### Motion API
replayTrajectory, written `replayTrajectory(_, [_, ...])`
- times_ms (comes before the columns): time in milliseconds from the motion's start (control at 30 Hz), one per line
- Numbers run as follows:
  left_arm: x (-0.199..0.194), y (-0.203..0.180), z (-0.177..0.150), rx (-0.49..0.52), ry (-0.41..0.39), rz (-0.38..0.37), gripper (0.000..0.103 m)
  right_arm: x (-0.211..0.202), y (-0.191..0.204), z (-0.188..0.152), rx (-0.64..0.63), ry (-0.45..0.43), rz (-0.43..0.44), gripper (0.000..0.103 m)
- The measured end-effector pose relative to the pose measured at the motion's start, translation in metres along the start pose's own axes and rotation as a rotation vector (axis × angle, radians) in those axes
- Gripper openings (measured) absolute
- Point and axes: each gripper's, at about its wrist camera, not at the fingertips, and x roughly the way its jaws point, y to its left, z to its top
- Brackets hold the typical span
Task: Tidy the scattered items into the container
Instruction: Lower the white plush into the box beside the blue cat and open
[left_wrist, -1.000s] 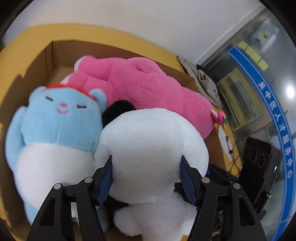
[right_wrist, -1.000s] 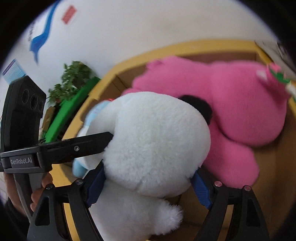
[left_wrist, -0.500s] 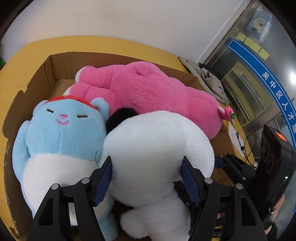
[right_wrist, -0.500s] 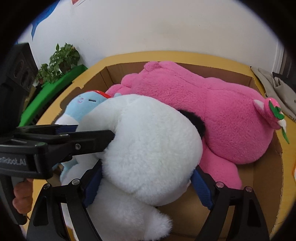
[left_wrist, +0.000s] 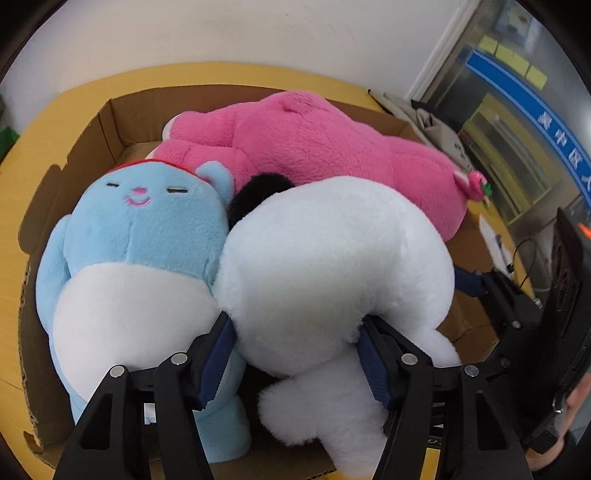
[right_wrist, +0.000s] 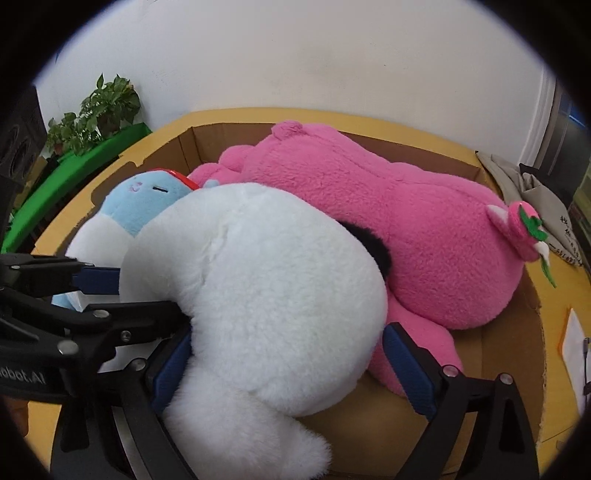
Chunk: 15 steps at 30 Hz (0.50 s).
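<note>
My right gripper (right_wrist: 286, 363) straddles the white plush (right_wrist: 255, 291), jaws opening, the right pad standing just clear of the fur. The toy lies in the cardboard box (right_wrist: 517, 354), against the pink plush (right_wrist: 388, 229) on its far right and the blue plush (right_wrist: 147, 199) at far left. My left gripper (right_wrist: 107, 291) reaches in from the left, its fingers on the white fur.

A yellow desk (right_wrist: 236, 114) carries an open cardboard box (right_wrist: 517, 354) that takes up most of its top, with yellow showing in a band round the box toward the far edge and both sides. At the desk's far right corner lies a crumpled beige cloth bag (right_wrist: 532, 188). Near the right edge lies a white sheet of paper (right_wrist: 574, 343).
</note>
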Motion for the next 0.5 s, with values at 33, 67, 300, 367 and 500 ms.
replayTrajectory(33, [0.0, 0.0, 0.0, -0.003, -0.001, -0.005, 0.072, -0.001, -0.001, 0.0, 0.002, 0.005, -0.005, 0.093])
replayTrajectory(67, [-0.001, 0.004, -0.001, -0.023, -0.003, -0.036, 0.075, -0.003, -0.002, 0.0, 0.008, 0.012, -0.008, 0.093])
replayTrajectory(300, [-0.002, 0.016, 0.003, -0.066, 0.018, -0.12, 0.078, -0.047, -0.009, 0.004, 0.005, 0.067, 0.193, 0.088])
replayTrajectory(367, [0.002, 0.011, 0.004, -0.051, 0.027, -0.086, 0.078, -0.03, -0.002, -0.001, -0.052, 0.121, 0.136, 0.088])
replayTrajectory(500, [0.011, 0.002, 0.002, 0.001, 0.045, -0.022, 0.078, -0.002, -0.007, -0.002, -0.004, 0.188, 0.152, 0.088])
